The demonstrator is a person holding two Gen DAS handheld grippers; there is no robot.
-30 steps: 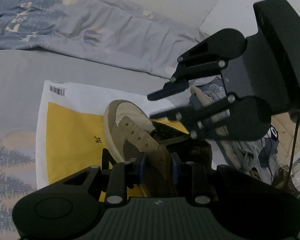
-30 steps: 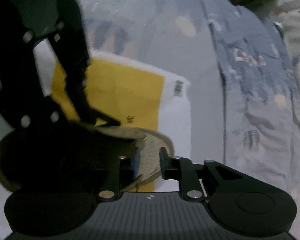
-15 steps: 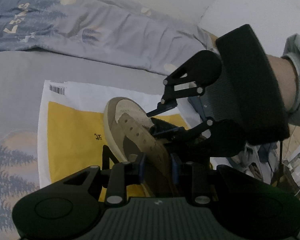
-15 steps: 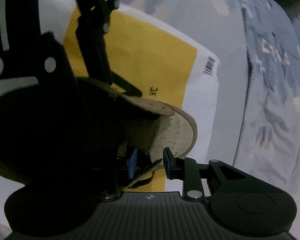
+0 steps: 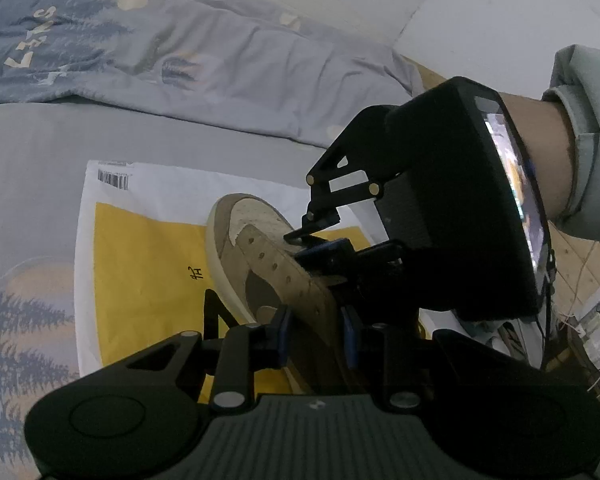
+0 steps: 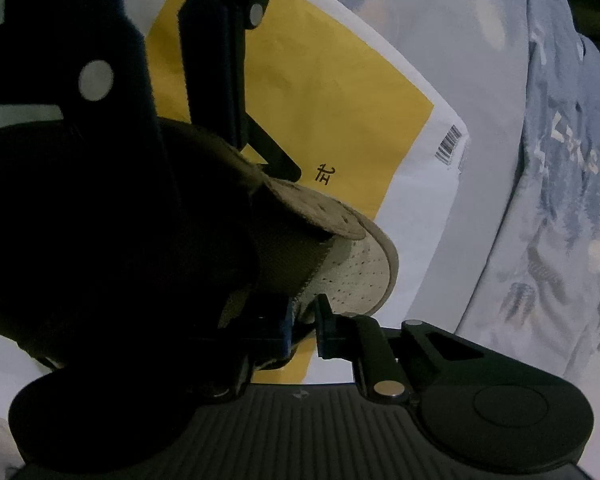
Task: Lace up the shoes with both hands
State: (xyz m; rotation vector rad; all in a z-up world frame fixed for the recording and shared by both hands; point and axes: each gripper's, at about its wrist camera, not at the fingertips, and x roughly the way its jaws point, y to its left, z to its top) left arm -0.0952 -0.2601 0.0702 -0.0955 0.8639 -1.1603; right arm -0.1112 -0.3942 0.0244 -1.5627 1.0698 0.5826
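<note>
Tan and brown suede low-top shoe (image 5: pixel 256 256) with a cream perforated toe, lying on a yellow and white plastic mailer bag (image 5: pixel 148 264) spread over a grey bedsheet (image 5: pixel 28 184), toe pointing away in the left wrist view. Rumpled grey-blue printed duvet (image 5: pixel 188 52) bunched beyond the bag. Left gripper (image 5: pixel 314 334) clamped on the brown eyelet flap of the shoe, blue pads pressing either side of the strip near the shoe's opening. Right gripper (image 6: pixel 304 326) reaching in from the opposite side near the toe end, jaws just closing, now narrowly apart with a thin edge of the shoe's upper between them; hard to tell whether the pads actually pinch it. No lace seen in the eyelets. Bare wrist and pale sleeve (image 5: pixel 588 140) of the person behind the right gripper in the left wrist view.
</note>
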